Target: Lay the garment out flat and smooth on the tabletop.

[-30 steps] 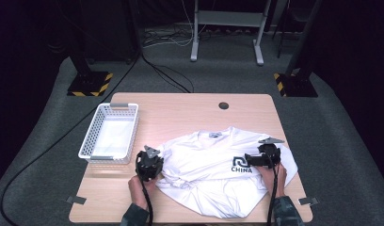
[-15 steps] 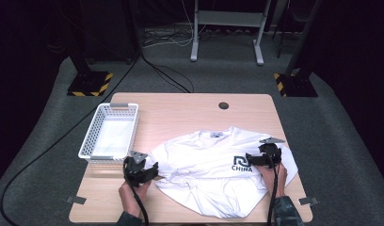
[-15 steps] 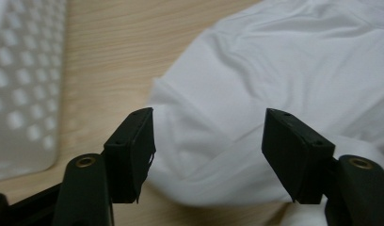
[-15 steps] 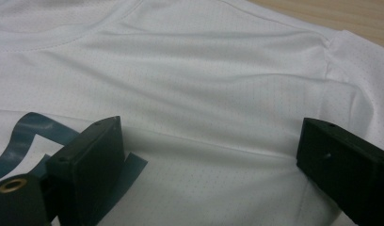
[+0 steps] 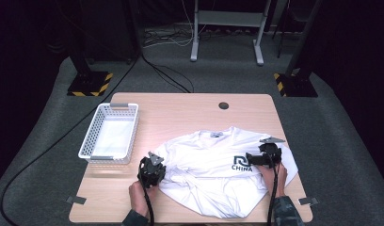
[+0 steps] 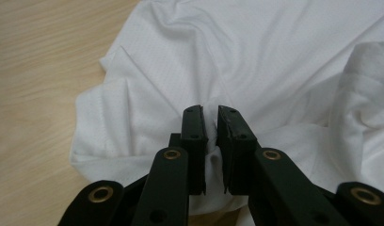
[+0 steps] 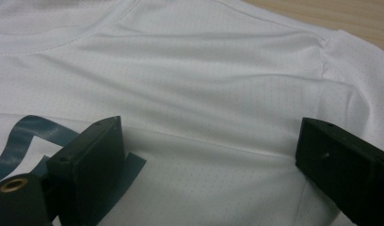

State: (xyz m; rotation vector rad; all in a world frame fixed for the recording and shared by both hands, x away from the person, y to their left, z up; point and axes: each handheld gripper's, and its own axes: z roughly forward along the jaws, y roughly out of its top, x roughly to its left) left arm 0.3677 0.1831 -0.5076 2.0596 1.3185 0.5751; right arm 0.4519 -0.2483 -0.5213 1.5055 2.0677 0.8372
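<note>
A white T-shirt (image 5: 213, 165) with a dark "CHINA" logo (image 5: 242, 162) lies spread on the wooden table (image 5: 190, 113), front up. My left gripper (image 5: 158, 168) is at the shirt's left sleeve. In the left gripper view its jaws (image 6: 212, 123) have just been closing and now pinch a bunched fold of the white cloth (image 6: 256, 56). My right gripper (image 5: 249, 158) rests at the shirt's right side, pointing toward the logo. In the right gripper view it (image 7: 211, 141) stands open over flat cloth (image 7: 204, 70), beside the logo's edge (image 7: 25, 136), holding nothing.
A white mesh basket (image 5: 86, 141) stands at the table's left, close to my left hand. A round hole (image 5: 223, 105) sits near the far edge. Bare wood lies beyond the shirt's collar. Black cables trail from both grippers toward the front edge.
The left gripper drew back to the left off the sleeve, then returned to the right and shut on a fold of it. The right gripper stayed where it was.
</note>
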